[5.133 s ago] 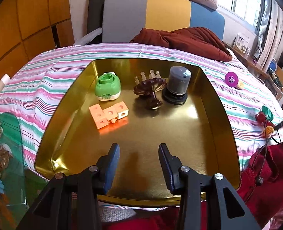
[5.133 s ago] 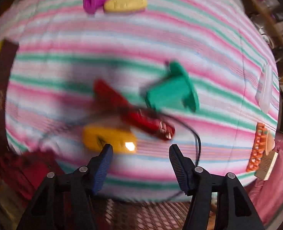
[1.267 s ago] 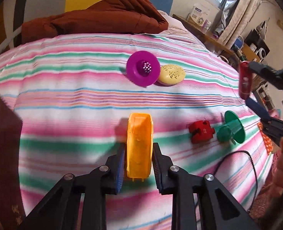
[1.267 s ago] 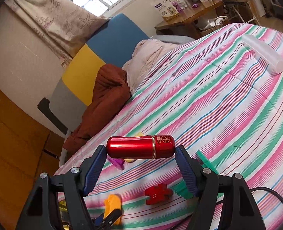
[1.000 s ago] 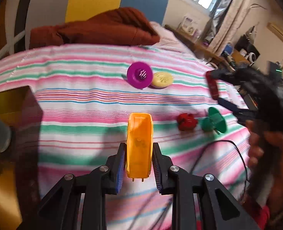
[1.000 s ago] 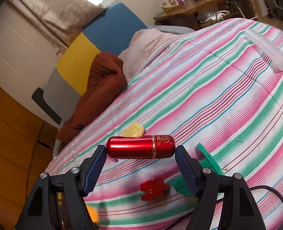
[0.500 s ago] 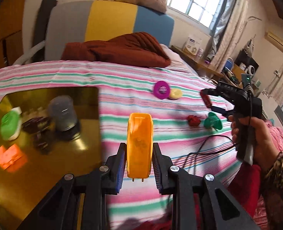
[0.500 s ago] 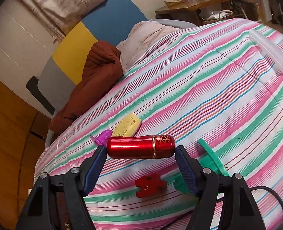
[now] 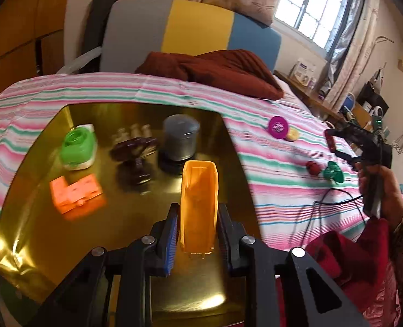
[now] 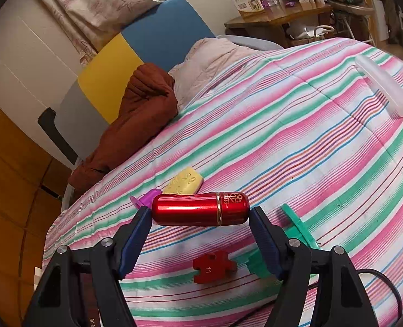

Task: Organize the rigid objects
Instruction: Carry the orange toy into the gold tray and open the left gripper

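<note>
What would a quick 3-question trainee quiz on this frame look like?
1. True or false: the left tongs hold an orange plastic scoop.
2. What do the right tongs grip? A) green funnel B) red metal capsule C) yellow soap
3. Fill in: the green case lies in the gold ____.

Key:
1. True
2. B, the red metal capsule
3. tray

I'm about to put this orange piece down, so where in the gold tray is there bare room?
The gold tray has bare floor along its near edge, in front of the orange blocks. The far half is crowded: green container, dark stand, grey jar.
</note>
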